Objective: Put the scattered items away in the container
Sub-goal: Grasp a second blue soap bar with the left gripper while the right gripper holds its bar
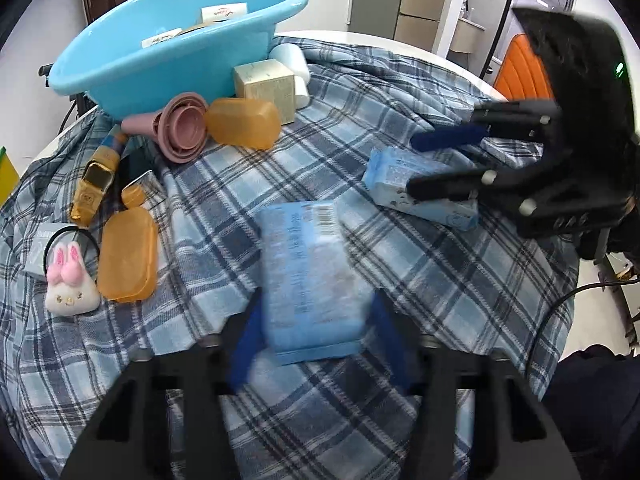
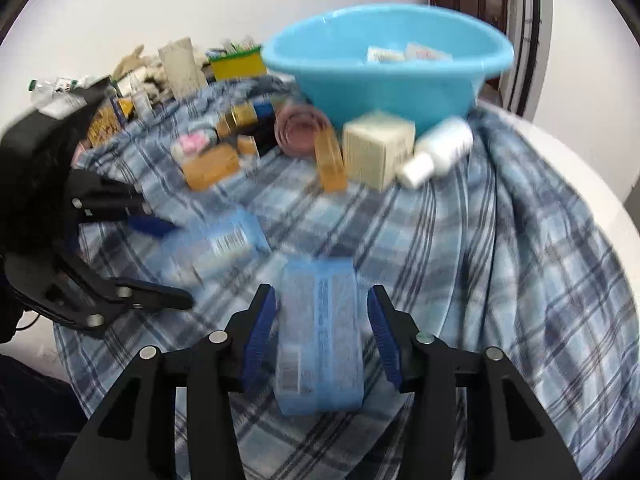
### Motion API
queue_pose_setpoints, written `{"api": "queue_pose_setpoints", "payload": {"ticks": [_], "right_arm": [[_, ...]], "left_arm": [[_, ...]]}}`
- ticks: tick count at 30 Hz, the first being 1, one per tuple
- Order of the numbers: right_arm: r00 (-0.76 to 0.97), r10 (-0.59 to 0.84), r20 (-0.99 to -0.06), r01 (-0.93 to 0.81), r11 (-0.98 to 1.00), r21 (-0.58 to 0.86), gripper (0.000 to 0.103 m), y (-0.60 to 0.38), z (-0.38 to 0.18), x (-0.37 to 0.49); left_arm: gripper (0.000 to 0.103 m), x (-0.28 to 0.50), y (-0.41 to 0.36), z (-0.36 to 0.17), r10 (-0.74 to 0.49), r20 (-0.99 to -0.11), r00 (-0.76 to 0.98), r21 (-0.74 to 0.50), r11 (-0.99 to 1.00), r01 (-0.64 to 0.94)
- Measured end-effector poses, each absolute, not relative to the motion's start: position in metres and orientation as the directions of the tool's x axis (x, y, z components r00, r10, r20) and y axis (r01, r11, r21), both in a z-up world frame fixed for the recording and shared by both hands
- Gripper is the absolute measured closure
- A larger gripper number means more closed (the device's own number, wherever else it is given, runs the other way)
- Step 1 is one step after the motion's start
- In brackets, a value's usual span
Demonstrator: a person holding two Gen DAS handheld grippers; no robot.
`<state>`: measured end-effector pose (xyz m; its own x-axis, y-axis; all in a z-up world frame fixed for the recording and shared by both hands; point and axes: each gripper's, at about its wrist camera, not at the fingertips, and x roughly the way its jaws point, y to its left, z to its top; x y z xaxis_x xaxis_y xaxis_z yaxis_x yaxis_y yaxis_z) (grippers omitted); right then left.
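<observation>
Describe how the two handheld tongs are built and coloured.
Both are alike. The left tongs and the right tongs each have two matte black plastic fingers with cut-out slots, silver round pivot pins at the joints, and ribbed dark blue pads on the inner faces. The right one's bulky black body carries a small green light.

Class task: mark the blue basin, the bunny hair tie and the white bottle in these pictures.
blue basin (image 1: 160,64): left wrist view, on its outer wall.
bunny hair tie (image 1: 72,294): left wrist view, on the plush bunny's face.
white bottle (image 2: 444,148): right wrist view, on the middle of its body.
</observation>
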<state>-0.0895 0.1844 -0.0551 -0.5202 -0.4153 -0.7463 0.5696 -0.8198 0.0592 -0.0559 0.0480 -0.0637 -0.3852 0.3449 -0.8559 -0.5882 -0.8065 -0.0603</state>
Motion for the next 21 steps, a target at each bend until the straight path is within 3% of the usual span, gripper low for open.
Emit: {"api": "queue_pose_setpoints", "payload": {"ticks": [4,10,16,21], "right_arm": [[-0.465,-0.486,-0.740,0.681,-0.731,0.052,0.080,0.157,-0.044,-0.090],[-0.320,-0.553,-0.769,0.786,-0.608,0.110,0.100,0.114,-0.055,-0.092],[-0.312,-0.531,-0.788,0.797,-0.597,0.087,0.103,0.107,-0.063,-0.090],[-0.405,-0.486,-0.775,0.749,-0.662,0.023,0.103,0.113,-0.055,-0.106]], "left_arm": [[0.056,-0.057,0.045,-0.063,0.350,-0.856,-0.381,-0.065,-0.803,-0.592],[0.056,-0.053,0.048,-0.065,0.341,-0.857,-0.386,-0.049,-0.800,-0.598],[0.056,-0.052,0.049,-0.066,0.340,-0.855,-0.390,-0.041,-0.796,-0.603],[0.059,-0.051,0.047,-0.064,0.336,-0.852,-0.401,-0.039,-0.805,-0.593]]}}
